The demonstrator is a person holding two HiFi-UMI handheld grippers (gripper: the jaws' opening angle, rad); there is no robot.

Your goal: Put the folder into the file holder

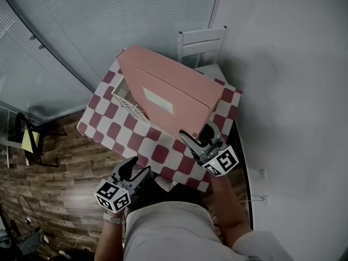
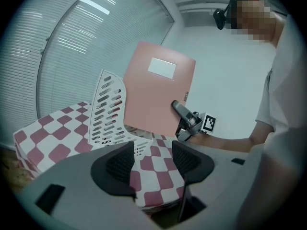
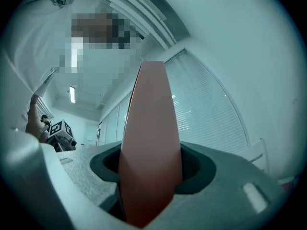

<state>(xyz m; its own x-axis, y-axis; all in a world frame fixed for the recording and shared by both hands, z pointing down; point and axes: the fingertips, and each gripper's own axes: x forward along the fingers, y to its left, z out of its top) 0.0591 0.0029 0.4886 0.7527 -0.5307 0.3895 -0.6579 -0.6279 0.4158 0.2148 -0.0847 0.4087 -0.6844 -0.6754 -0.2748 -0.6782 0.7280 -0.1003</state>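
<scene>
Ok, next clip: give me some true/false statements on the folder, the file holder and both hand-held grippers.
1. The right hand-held gripper is shut on the folder. True.
2. The left hand-held gripper grips the holder. False: its jaws stand apart and empty, clear of the holder.
3. The folder is blue. False: it is pink.
4. The holder stands on the checked table. True.
5. A white chair stands behind the table. True.
</scene>
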